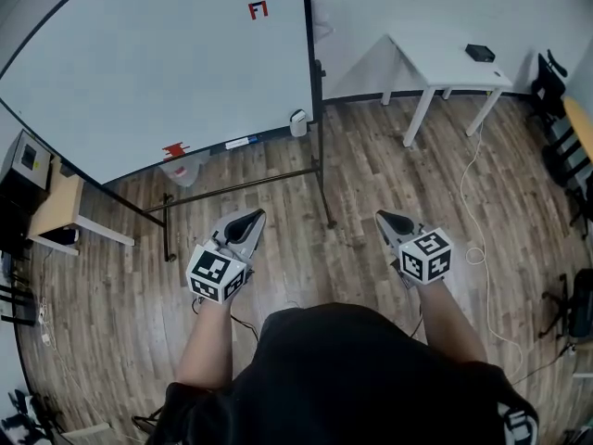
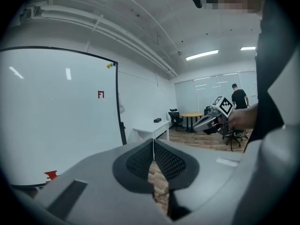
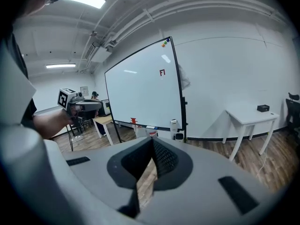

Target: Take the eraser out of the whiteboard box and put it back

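Currently both grippers sit low centre in the head view, well apart from the whiteboard (image 1: 157, 54) at upper left. Left gripper (image 1: 252, 217): jaws pressed together, nothing between. Right gripper (image 1: 384, 218): same, pads meet at the tips, empty. Eraser not resolvable in any view. Likeliest spot is the translucent box (image 1: 183, 169) hanging under the board's lower edge, left of centre, just below a red clip-like item (image 1: 176, 149). A white container (image 1: 298, 122) sits by the board's right post, so which box is meant can't be settled. Handling guess: eraser light, rigid back, soft felt face, not fragile, low slip. Best pinched across the long sides of the hard body, not the felt.
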`<state>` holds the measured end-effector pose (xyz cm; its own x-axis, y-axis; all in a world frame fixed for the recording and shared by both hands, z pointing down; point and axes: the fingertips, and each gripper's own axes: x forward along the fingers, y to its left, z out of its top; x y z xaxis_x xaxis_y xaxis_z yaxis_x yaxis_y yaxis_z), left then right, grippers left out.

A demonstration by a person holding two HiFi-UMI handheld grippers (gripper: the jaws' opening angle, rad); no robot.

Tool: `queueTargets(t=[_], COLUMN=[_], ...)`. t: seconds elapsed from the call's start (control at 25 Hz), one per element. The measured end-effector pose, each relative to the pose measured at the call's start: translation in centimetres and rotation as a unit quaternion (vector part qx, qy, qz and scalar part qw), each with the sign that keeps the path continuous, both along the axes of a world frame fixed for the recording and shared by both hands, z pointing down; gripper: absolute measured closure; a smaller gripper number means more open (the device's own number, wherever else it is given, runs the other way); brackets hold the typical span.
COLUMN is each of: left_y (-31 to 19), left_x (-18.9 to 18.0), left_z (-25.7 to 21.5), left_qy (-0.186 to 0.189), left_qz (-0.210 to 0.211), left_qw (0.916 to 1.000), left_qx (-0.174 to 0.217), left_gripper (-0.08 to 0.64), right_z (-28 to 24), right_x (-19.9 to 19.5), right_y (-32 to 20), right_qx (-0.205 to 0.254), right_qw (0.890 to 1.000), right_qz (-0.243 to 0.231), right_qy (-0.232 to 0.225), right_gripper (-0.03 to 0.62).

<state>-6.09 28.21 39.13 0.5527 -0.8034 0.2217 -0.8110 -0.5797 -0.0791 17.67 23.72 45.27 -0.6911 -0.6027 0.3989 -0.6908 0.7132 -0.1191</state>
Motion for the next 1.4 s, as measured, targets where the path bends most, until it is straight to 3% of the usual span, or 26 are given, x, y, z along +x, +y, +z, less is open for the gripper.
queueTargets(t=[0.44, 0.8, 1.4], left_y=[-0.9, -4.6, -11.2], left_x=[-0.8, -1.9, -2.8], left_z=[1.4, 1.7, 4.5], left_qy=[0.011, 0.018, 0.030], left_qz=[-0.009, 0.003, 0.027], left_qw=[0.9998, 0.9998, 0.9983], left_qx=[-0.012, -0.011, -0.043], left_gripper=[0.545, 0.545, 0.543], right_z=[-0.5, -0.4, 1.4], right_x=[-1.6, -2.0, -3.5], right_y=[-1.3, -4.3, -10.4], right_qx=[-0.001, -0.006, -0.026], right_qw=[0.999, 1.000, 1.000], right_qz=[-0.025, -0.015, 0.007], right_qy=[-0.030, -0.020, -0.016], right_gripper=[0.600, 0.600, 0.600])
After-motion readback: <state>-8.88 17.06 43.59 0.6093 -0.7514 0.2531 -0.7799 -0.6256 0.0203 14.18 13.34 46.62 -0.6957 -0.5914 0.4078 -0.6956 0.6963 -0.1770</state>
